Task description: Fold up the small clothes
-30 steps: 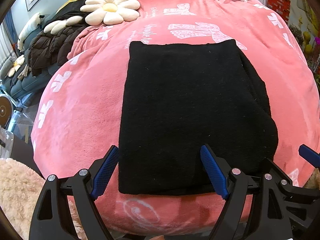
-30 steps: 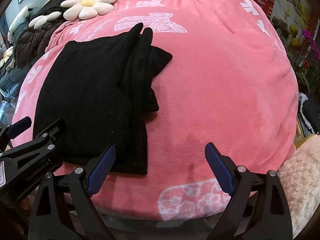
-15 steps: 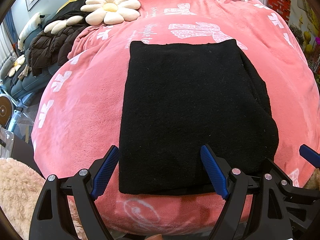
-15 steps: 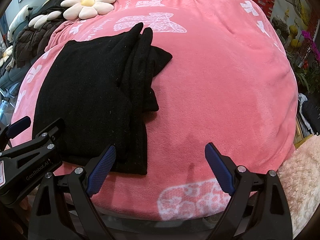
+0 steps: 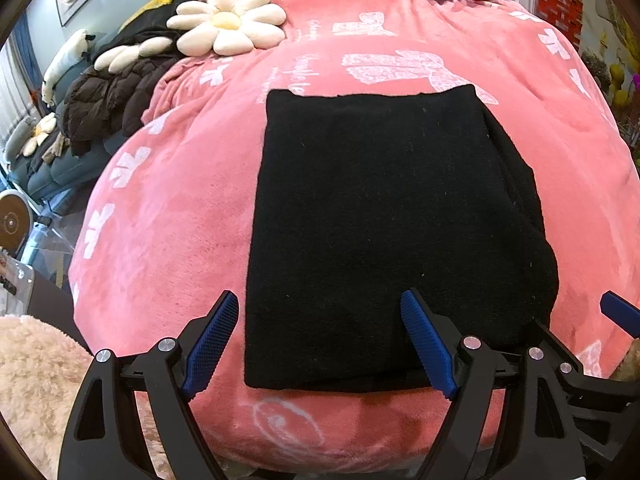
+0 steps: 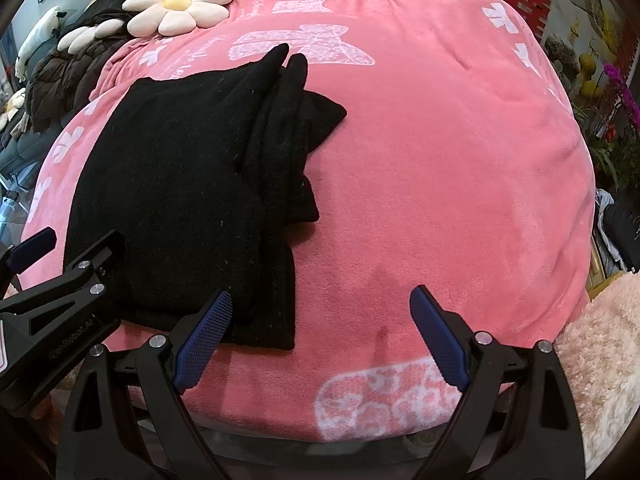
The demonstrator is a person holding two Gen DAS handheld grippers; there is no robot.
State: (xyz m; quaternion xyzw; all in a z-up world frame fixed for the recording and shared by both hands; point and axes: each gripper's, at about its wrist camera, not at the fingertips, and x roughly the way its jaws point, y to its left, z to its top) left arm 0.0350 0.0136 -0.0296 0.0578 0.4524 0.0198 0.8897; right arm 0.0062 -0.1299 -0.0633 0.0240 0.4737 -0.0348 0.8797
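Pink plush blanket (image 5: pixel 168 216) covers the surface, and the black garment (image 5: pixel 380 220) lies on it folded into a neat rectangle. Left gripper (image 5: pixel 320 344) and right gripper (image 6: pixel 320 340) hover spread at its near edge, holding nothing, probably because the fold is finished.

The folded garment (image 5: pixel 384 232) lies on the blanket (image 5: pixel 168 216), flower cushion (image 5: pixel 228 22) behind it.
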